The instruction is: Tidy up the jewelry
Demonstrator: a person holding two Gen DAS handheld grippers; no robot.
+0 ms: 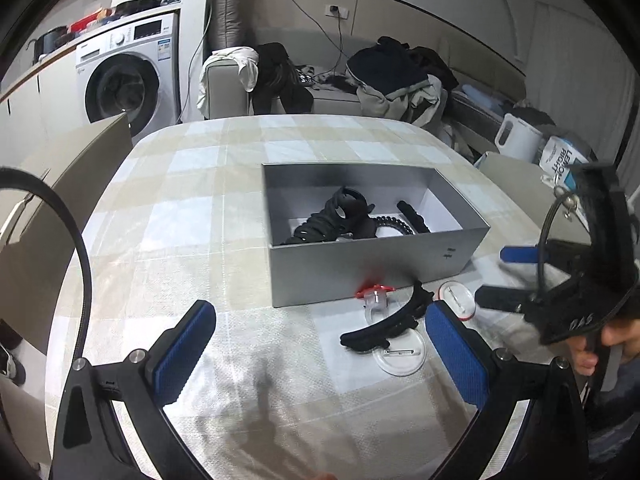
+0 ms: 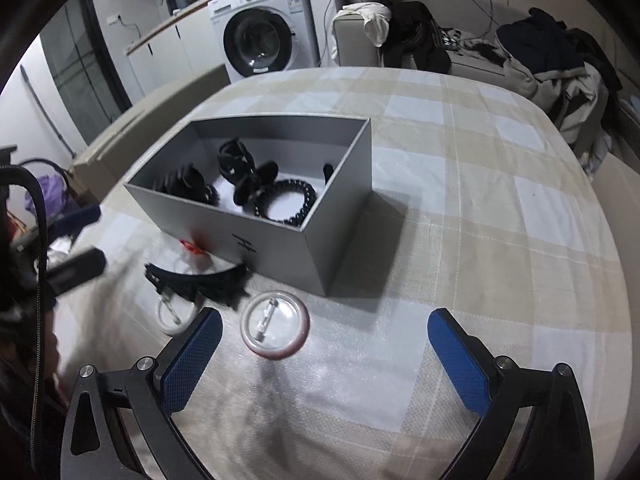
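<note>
On the checked tablecloth (image 2: 460, 216), the grey cardboard box (image 2: 276, 236) is already holding several black hair accessories (image 2: 240, 168) while a black hair claw (image 1: 384, 326), two clear round badges (image 2: 275, 326) and a red-topped clear ring (image 1: 375, 296) are lying outside, both the left gripper (image 1: 320, 360) and the right gripper (image 2: 324, 356) hovering spread and empty.

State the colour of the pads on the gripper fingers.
Blue, on black arms; the right gripper pads show it best, in the right wrist view.

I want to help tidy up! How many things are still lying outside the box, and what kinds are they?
Round clear badges: 2
Black hair claw: 1
Clear ring with red top: 1
Total: 4, all on the tablecloth in front of the grey box.
</note>
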